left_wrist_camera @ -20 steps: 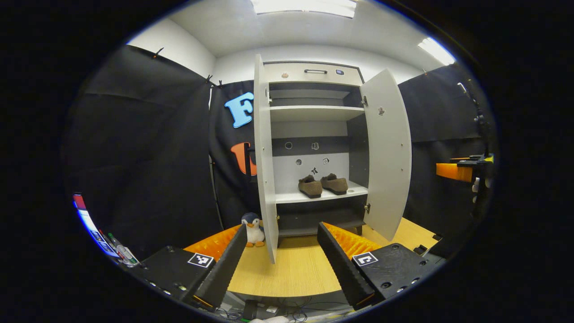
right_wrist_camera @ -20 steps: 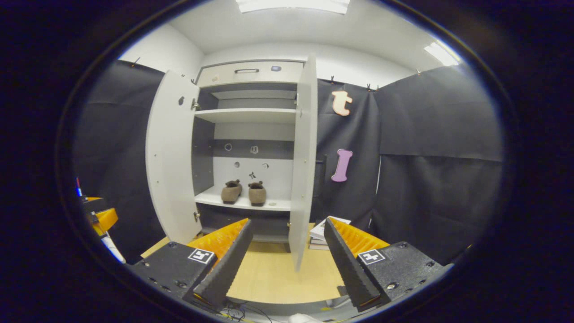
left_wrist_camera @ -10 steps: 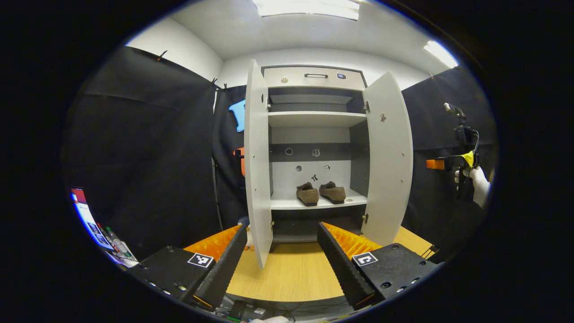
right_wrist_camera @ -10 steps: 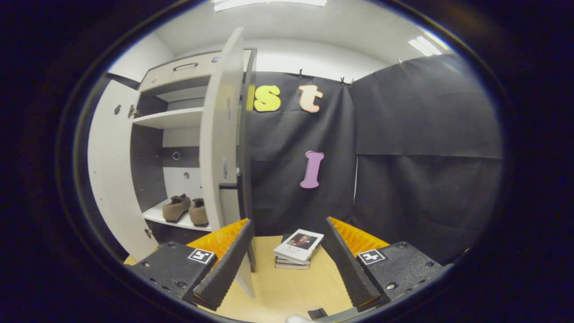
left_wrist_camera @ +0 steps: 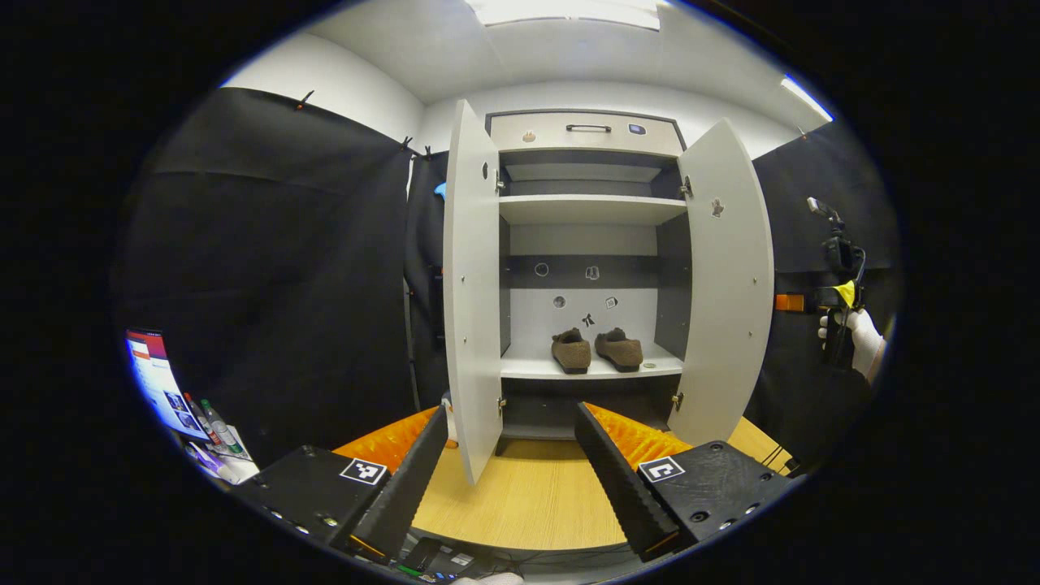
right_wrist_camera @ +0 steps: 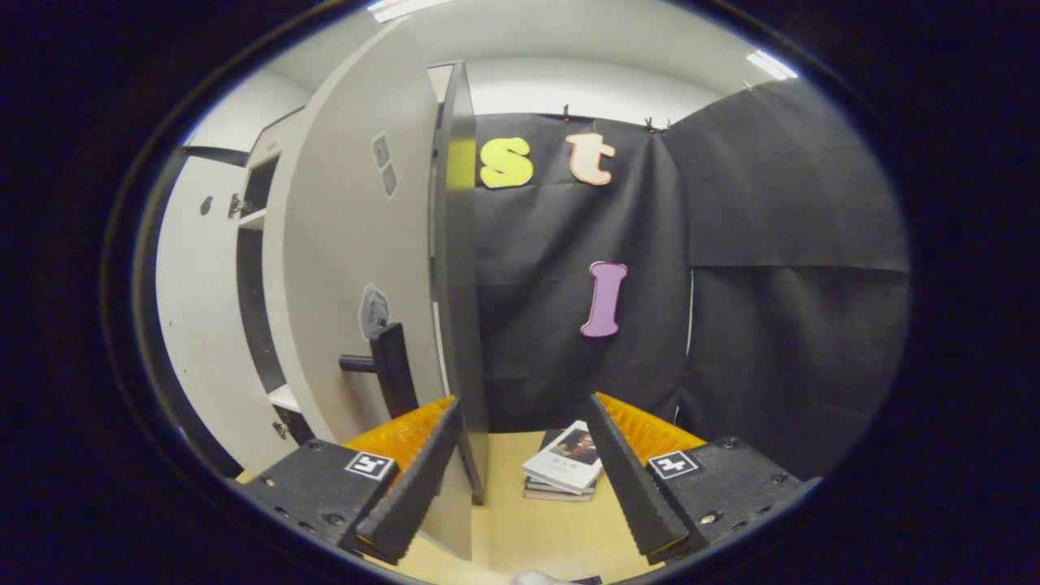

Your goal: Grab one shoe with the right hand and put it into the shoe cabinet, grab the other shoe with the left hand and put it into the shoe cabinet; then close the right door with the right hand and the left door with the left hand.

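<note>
Two brown shoes (left_wrist_camera: 595,350) stand side by side on the lower shelf of the white shoe cabinet (left_wrist_camera: 587,134). Both doors stand open: the left door (left_wrist_camera: 470,284) and the right door (left_wrist_camera: 723,284). My left gripper (left_wrist_camera: 510,467) is open in front of the cabinet, over the wooden table, holding nothing. In the right gripper view, my right gripper (right_wrist_camera: 524,467) is open just behind the right door (right_wrist_camera: 357,252), close to its dark handle (right_wrist_camera: 388,372). The right gripper (left_wrist_camera: 800,302) and a gloved hand also appear far right in the left gripper view.
A stack of books (right_wrist_camera: 565,471) lies on the wooden table (left_wrist_camera: 528,504) right of the cabinet. A screen (left_wrist_camera: 154,382) and some bottles (left_wrist_camera: 213,416) stand at the far left. Black cloth walls close the booth.
My right gripper has swung around to the outer side of the right door, so the shoes are hidden in its view. The left gripper has shifted left, facing the cabinet more squarely.
</note>
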Action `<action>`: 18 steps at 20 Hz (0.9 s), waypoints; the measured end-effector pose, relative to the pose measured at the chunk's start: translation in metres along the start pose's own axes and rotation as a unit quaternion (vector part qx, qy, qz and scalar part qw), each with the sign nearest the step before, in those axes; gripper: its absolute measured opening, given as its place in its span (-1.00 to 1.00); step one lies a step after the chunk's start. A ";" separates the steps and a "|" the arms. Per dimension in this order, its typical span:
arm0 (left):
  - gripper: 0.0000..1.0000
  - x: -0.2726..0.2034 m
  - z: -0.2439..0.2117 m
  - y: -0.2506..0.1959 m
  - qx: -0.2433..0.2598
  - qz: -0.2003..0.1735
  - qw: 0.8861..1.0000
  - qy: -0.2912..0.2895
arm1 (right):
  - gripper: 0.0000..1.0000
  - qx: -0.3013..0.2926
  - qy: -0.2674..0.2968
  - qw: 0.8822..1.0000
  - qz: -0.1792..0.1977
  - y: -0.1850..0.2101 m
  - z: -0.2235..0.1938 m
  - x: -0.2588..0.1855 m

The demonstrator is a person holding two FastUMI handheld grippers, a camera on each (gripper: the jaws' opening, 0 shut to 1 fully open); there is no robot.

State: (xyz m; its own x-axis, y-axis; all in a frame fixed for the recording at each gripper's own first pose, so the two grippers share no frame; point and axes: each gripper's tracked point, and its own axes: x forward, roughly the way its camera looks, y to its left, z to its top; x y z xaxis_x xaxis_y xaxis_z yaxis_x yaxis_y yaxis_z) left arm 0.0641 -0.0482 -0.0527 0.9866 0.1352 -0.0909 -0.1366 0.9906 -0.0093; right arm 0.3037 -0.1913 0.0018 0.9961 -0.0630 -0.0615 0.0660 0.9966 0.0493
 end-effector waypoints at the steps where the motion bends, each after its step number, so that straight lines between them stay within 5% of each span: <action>1: 0.93 0.000 -0.002 0.001 -0.001 0.003 1.000 0.002 | 0.84 -0.003 -0.002 1.000 0.000 0.003 0.001 0.000; 7: 0.94 0.002 -0.011 0.015 -0.013 0.013 1.000 0.016 | 0.89 -0.001 0.002 1.000 0.015 0.039 -0.003 -0.007; 18: 0.93 0.002 -0.009 0.057 0.009 0.024 0.999 0.018 | 0.92 -0.002 -0.010 0.995 0.102 0.190 -0.005 -0.003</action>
State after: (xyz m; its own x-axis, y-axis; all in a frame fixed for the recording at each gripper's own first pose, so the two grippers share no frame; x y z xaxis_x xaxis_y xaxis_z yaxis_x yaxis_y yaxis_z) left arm 0.0571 0.0087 -0.0620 0.9750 0.1827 -0.1263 -0.1824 0.9831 0.0147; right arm 0.3124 -0.0013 0.0062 0.9897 0.1401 -0.0303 -0.1383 0.9889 0.0547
